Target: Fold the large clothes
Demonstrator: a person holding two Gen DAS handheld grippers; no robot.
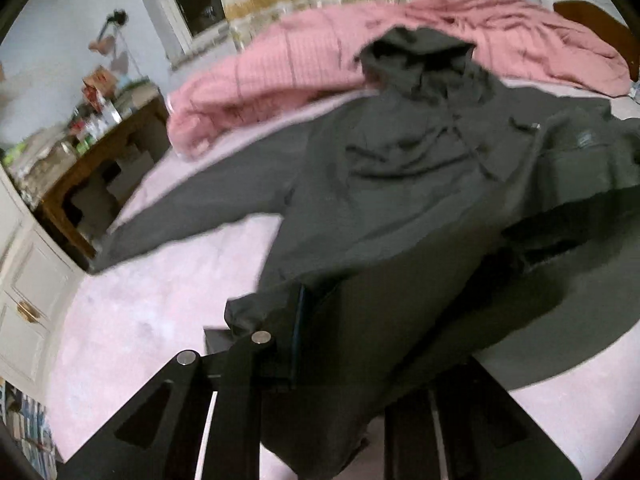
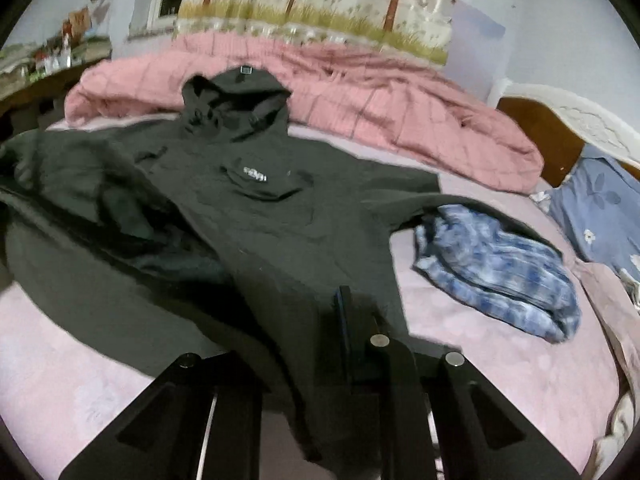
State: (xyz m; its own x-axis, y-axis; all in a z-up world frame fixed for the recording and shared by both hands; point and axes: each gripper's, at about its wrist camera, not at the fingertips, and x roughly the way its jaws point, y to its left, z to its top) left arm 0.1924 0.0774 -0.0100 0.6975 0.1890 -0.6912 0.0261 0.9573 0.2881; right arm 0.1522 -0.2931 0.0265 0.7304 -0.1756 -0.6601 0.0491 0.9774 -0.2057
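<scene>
Both grippers pinch the hem of the dark hoodie (image 2: 256,216): the left gripper (image 1: 296,320) has cloth bunched between its pressed-together fingers, and the right gripper (image 2: 348,320) clamps the other hem corner the same way. The garment lies spread ahead of them on the bed (image 2: 500,360), hood farthest away against the pink quilt (image 2: 400,120). To fold well, carry both corners forward together, level and taut, toward the shoulders, clearing the blue plaid garment (image 2: 496,268) right of the right gripper.
</scene>
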